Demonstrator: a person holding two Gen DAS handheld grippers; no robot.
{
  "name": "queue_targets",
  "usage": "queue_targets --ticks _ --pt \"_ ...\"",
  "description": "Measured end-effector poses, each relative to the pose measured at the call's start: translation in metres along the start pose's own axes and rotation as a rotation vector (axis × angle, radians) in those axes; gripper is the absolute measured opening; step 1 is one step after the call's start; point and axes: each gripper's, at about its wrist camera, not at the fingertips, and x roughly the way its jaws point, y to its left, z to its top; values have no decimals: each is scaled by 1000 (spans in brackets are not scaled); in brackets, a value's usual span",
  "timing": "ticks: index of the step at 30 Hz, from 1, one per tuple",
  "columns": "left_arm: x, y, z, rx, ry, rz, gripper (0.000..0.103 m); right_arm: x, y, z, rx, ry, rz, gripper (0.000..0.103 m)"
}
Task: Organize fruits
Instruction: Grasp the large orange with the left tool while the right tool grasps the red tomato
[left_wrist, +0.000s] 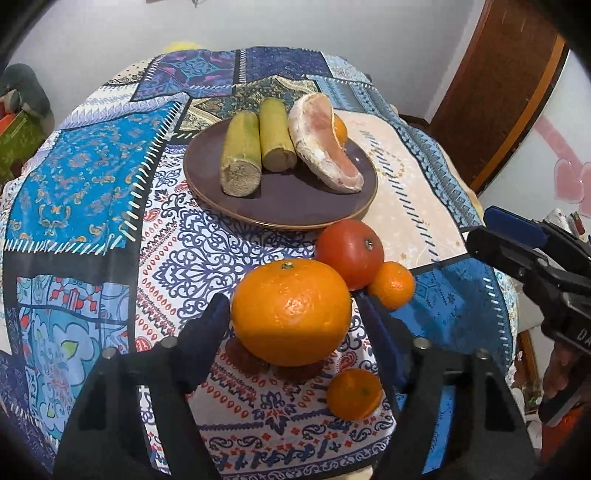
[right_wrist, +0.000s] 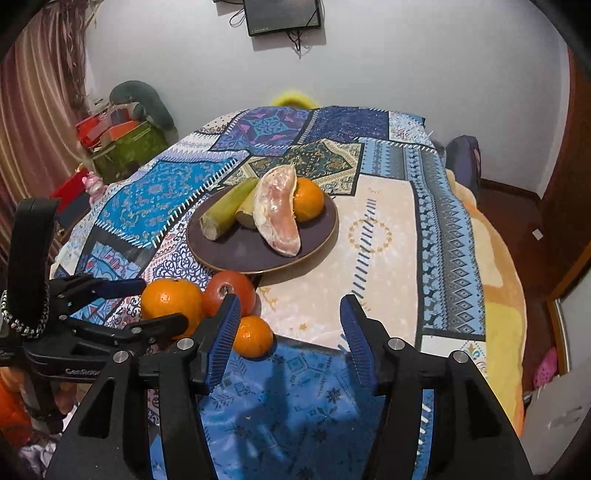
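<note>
The left gripper (left_wrist: 291, 314) has a big orange (left_wrist: 291, 312) sitting between its two blue pads. The pads look like they are right at the sides of the orange, one on each side, but I cannot tell if they are squeezing it or only close to it. The big orange looks a bit lifted, with a dark shadow on the cloth (left_wrist: 207, 258) under it.

Just past the tips of the left jaws sits a red tomato (left_wrist: 351, 253), and a small orange (left_wrist: 392, 285) is touching it, next to the right jaw. Another small orange (left_wrist: 354, 394) lies lower down, by the inner side of the right jaw.

Farther ahead of the jaws is a dark plate (left_wrist: 280, 205). On it lie two green stalk pieces (left_wrist: 258, 147), a peeled pomelo slice (left_wrist: 325, 144) and one more orange (left_wrist: 340, 129) tucked behind the slice.

The right gripper (right_wrist: 291, 328) is let go, its jaws apart with nothing between them, only the blue and cream cloth. The small orange (right_wrist: 253, 336) sits just outside its left jaw, and the plate (right_wrist: 240, 254) is ahead of its tips
</note>
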Motion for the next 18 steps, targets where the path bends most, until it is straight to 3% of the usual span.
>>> queue_targets --ticks 7,18 --pt "-3 14 4 -61 -7 -49 67 17 13 -3 -29 44 22 52" --pt "-40 57 11 -139 -114 -2 67 46 40 0 -102 104 62 52"
